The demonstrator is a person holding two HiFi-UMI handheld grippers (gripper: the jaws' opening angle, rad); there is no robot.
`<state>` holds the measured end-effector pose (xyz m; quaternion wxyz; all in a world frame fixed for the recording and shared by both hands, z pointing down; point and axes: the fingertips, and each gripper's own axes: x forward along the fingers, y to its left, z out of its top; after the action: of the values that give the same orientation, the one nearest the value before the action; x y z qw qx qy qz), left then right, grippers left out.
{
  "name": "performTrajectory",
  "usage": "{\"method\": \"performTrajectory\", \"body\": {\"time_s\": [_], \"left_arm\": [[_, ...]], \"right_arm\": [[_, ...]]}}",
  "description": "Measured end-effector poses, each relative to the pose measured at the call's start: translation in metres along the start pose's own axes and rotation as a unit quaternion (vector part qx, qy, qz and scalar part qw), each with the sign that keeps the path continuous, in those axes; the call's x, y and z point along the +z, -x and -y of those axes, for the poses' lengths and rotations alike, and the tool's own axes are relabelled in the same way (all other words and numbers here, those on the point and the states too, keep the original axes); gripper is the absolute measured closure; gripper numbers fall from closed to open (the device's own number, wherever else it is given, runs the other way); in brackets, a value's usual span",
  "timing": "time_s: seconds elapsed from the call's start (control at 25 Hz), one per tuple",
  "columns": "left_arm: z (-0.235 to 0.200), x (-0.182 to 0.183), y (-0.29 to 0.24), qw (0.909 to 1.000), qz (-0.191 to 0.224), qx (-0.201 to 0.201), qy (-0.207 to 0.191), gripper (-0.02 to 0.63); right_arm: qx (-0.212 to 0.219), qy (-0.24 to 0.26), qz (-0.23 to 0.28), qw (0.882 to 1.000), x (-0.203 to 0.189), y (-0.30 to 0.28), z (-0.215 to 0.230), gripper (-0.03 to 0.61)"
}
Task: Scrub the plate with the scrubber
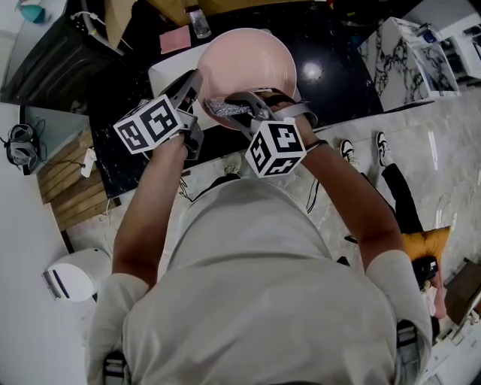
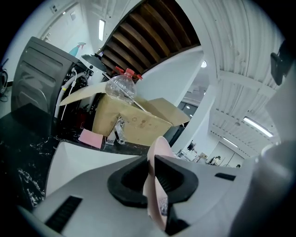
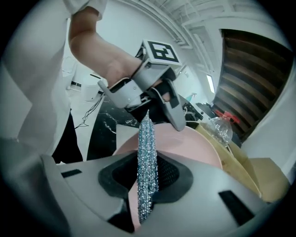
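Holds the pink plate [image 1: 248, 60] at the top middle of the head view, over a white tray [image 1: 167, 71] on the black marbled table [image 1: 338, 83]. Cannot tell whether the plate rests on the tray or hangs clear of it.

Clamps the plate's left rim with the left gripper [image 1: 194, 104]. Shows, at the lower centre of the left gripper view, the thin pink edge standing upright with both dark fingers [image 2: 175, 179] closed tight against it.

Grips the silvery scrubber [image 1: 224, 107] in the right gripper [image 1: 240, 109], just right of the left one, at the plate's lower edge in the head view. Shows, in the middle of the right gripper view, the glittering mesh standing on edge, squeezed flat between the closed fingers [image 3: 170, 176]. Sets the plate's pink face directly behind the mesh there, with the left gripper at the upper centre. Cannot tell whether the scrubber touches the plate's face.

Has, beyond the plate at the top of the head view, a clear plastic bottle [image 1: 198, 22] and a pink pad [image 1: 174, 39]. Shows them again at the centre left of the left gripper view, beside an open cardboard box [image 2: 134, 121].

Fills the lower half of the head view with bare forearms and a pale shirt [image 1: 255, 301].
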<state>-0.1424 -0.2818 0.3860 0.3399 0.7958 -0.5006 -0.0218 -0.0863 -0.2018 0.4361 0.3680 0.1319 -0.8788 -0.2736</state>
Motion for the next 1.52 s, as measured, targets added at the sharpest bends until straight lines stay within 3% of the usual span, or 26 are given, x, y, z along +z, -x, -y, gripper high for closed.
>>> {"method": "performTrajectory", "body": {"time_s": [0.12,0.2,0.48,0.6,0.8,1.16,1.36,1.52], "left_arm": [[-0.003,0.003,0.002,1.0,0.005,0.004,0.002,0.571],[-0.003,0.003,0.003,1.0,0.006,0.005,0.002,0.571],[0.005,-0.005,0.002,1.0,0.0,-0.005,-0.003,0.577],[0.007,-0.006,0.001,1.0,-0.003,-0.007,-0.005,0.575],[0.006,-0.002,0.003,0.9999,0.008,-0.011,0.005,0.574],[-0.008,0.005,0.01,0.9994,0.024,0.008,0.026,0.569],[-0.007,0.004,0.014,0.9991,0.029,0.016,0.025,0.569],[-0.009,0.0,0.018,0.999,0.028,0.025,0.026,0.571]], "right_arm": [[0.024,0.005,0.007,1.0,-0.002,0.004,-0.008,0.5],[0.012,0.0,0.012,1.0,-0.005,0.01,0.002,0.5],[-0.126,-0.027,-0.028,0.991,-0.035,0.03,0.096,0.5],[-0.143,-0.051,-0.056,0.987,-0.054,0.029,0.12,0.5],[-0.109,-0.064,-0.065,0.99,-0.062,0.02,0.098,0.5],[-0.01,-0.078,-0.027,0.997,-0.042,0.016,0.002,0.5],[0.026,-0.079,-0.007,0.997,-0.032,0.028,-0.029,0.5],[0.033,-0.132,0.032,0.99,-0.021,0.045,-0.025,0.5]]}}
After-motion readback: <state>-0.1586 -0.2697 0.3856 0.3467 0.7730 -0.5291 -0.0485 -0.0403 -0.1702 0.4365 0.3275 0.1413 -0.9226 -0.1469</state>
